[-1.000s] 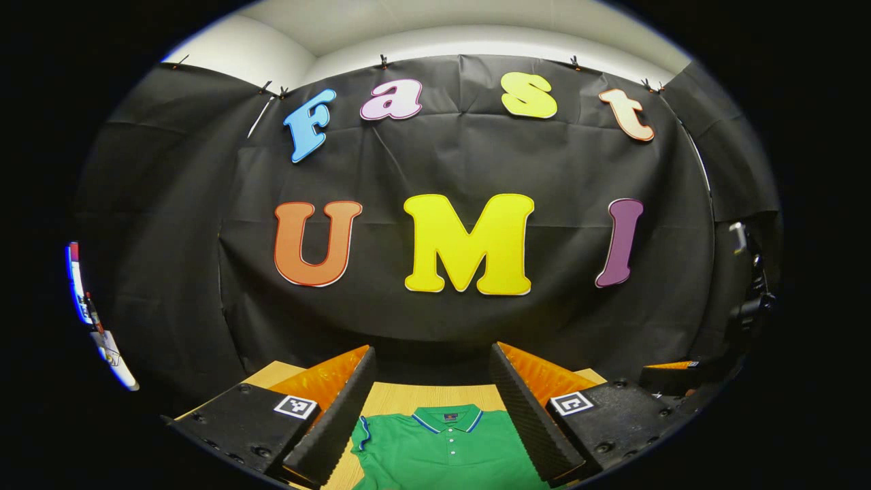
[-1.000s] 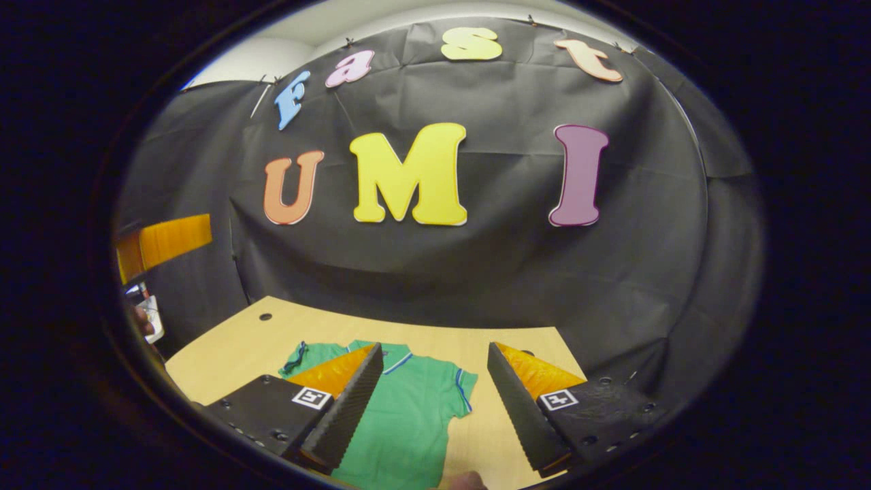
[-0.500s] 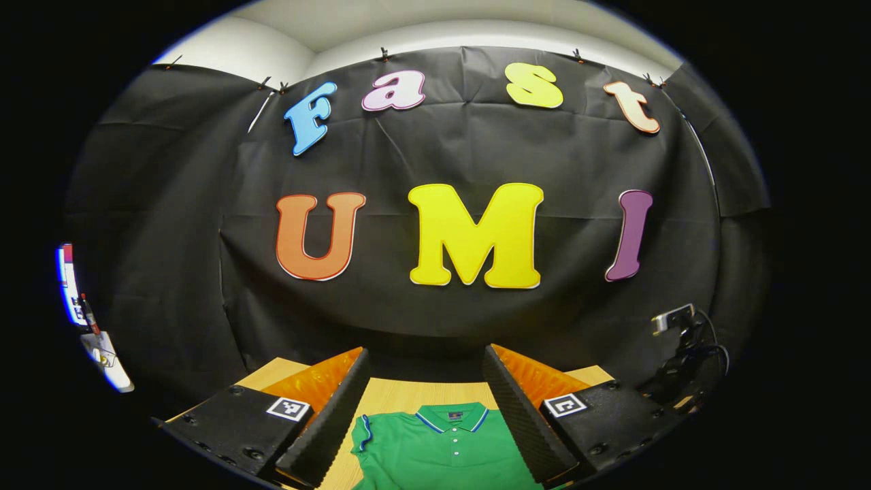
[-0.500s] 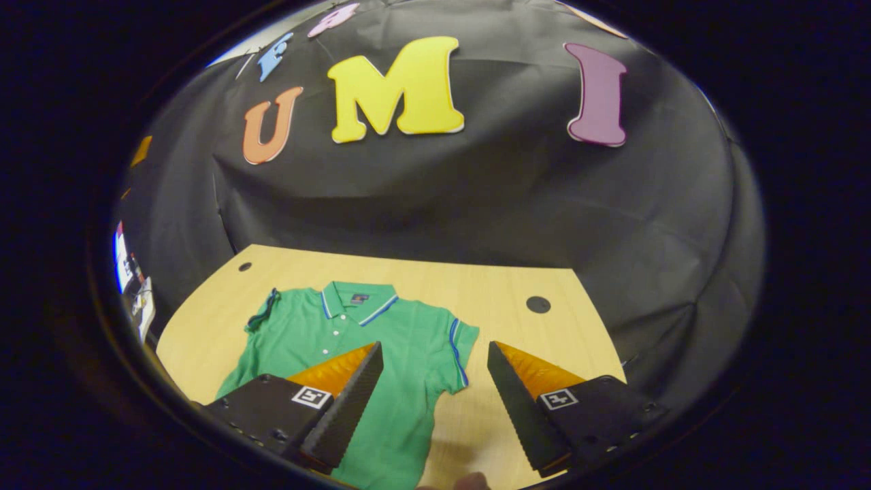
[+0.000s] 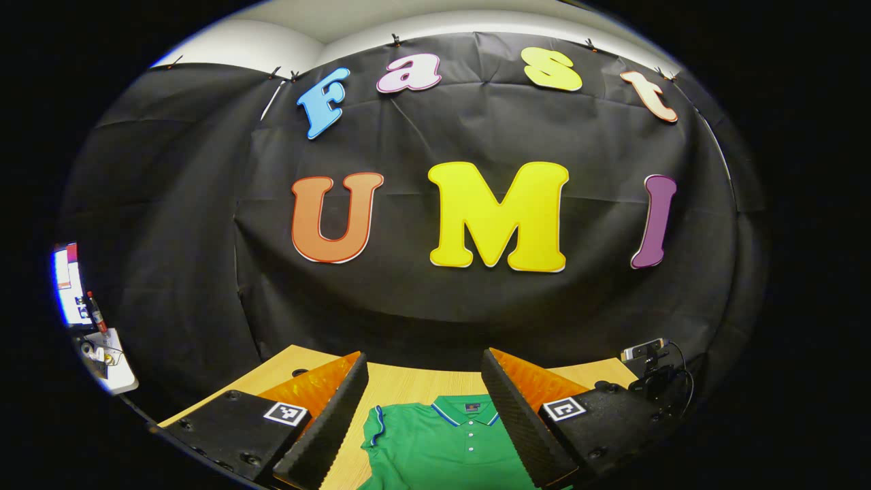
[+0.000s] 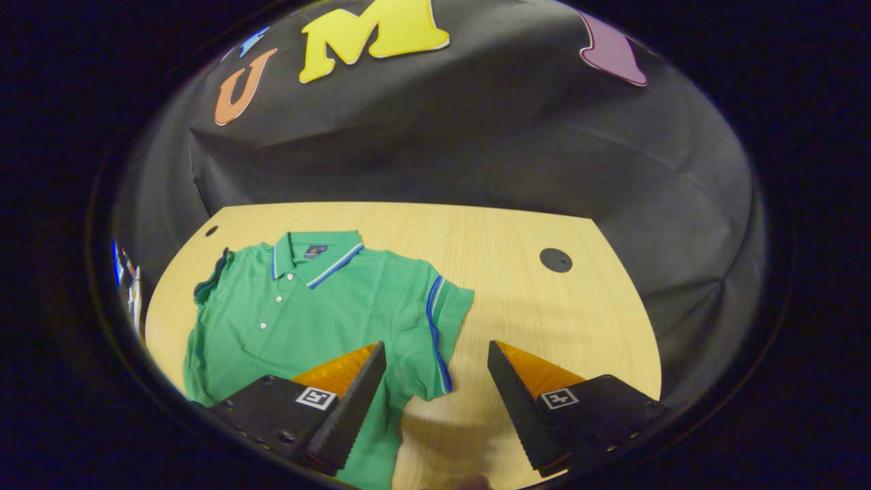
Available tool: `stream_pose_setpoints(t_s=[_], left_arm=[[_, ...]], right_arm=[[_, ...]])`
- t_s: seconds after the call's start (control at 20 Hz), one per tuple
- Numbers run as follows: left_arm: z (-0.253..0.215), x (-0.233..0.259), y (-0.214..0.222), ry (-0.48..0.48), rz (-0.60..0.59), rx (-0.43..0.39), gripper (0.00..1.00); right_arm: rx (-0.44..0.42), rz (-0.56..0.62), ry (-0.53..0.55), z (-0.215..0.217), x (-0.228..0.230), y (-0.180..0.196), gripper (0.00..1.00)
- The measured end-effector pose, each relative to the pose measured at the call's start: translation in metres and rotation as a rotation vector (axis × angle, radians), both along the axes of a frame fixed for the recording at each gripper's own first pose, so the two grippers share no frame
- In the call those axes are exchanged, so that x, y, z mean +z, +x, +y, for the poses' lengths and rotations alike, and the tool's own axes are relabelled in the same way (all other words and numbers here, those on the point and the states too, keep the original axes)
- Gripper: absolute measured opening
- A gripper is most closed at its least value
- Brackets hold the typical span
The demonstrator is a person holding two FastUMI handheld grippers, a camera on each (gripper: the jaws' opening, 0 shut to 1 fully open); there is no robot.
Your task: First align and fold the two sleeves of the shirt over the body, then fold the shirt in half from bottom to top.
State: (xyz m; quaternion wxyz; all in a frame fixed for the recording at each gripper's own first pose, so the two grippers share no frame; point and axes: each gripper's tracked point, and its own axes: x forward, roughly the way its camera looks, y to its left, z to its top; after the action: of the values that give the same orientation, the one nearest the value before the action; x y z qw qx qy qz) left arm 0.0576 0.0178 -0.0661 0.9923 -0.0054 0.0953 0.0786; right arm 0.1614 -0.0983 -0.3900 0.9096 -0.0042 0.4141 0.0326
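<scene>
Flat on the table (image 6: 517,231), shirt (image 6: 306,306) collar points toward the wall

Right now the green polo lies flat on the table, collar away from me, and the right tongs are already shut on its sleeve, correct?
Not quite: the right tongs are open, above the sleeve of the green polo, gripping nothing, as the right gripper view shows. The rest holds.

Bare table (image 6: 517,231) right of shirt (image 6: 320,306), cloth wall behind
</scene>
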Motion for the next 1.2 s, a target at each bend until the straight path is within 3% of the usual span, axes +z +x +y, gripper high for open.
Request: stream_pose_setpoints(t_s=[0.2,0.25,0.35,0.4,0.55,0.6,0.65,1.0,1.2], left_arm=[[-0.004,-0.008,0.000,0.000,0.029,0.006,1.00],[-0.003,-0.008,0.001,0.007,0.028,0.007,1.00],[-0.004,-0.008,0.001,0.012,0.029,0.008,1.00],[-0.004,-0.009,0.002,0.015,0.031,0.010,1.00],[-0.001,-0.010,0.001,0.024,0.037,0.013,1.00],[-0.001,-0.009,0.000,0.026,0.036,0.015,1.00],[0.000,-0.008,-0.001,0.028,0.036,0.017,1.00],[0.014,-0.006,-0.010,0.017,0.028,0.044,1.00],[0.031,-0.008,-0.022,-0.007,0.034,0.080,1.00]], right_arm=[[0.000,0.048,0.013,0.003,-0.021,0.005,0.86],[0.005,0.053,0.013,0.005,-0.024,0.006,0.74],[0.009,0.080,0.014,0.006,-0.030,0.006,0.60],[0.008,0.095,0.003,0.005,-0.035,0.007,0.61],[-0.002,0.129,0.005,0.002,-0.042,0.005,0.21],[-0.010,0.143,-0.004,0.000,-0.041,0.001,0.22],[-0.021,0.137,0.011,-0.001,-0.045,0.006,0.01],[-0.053,0.085,0.090,0.020,0.008,0.004,0.02],[0.016,0.017,0.075,0.061,0.040,0.011,0.02]])
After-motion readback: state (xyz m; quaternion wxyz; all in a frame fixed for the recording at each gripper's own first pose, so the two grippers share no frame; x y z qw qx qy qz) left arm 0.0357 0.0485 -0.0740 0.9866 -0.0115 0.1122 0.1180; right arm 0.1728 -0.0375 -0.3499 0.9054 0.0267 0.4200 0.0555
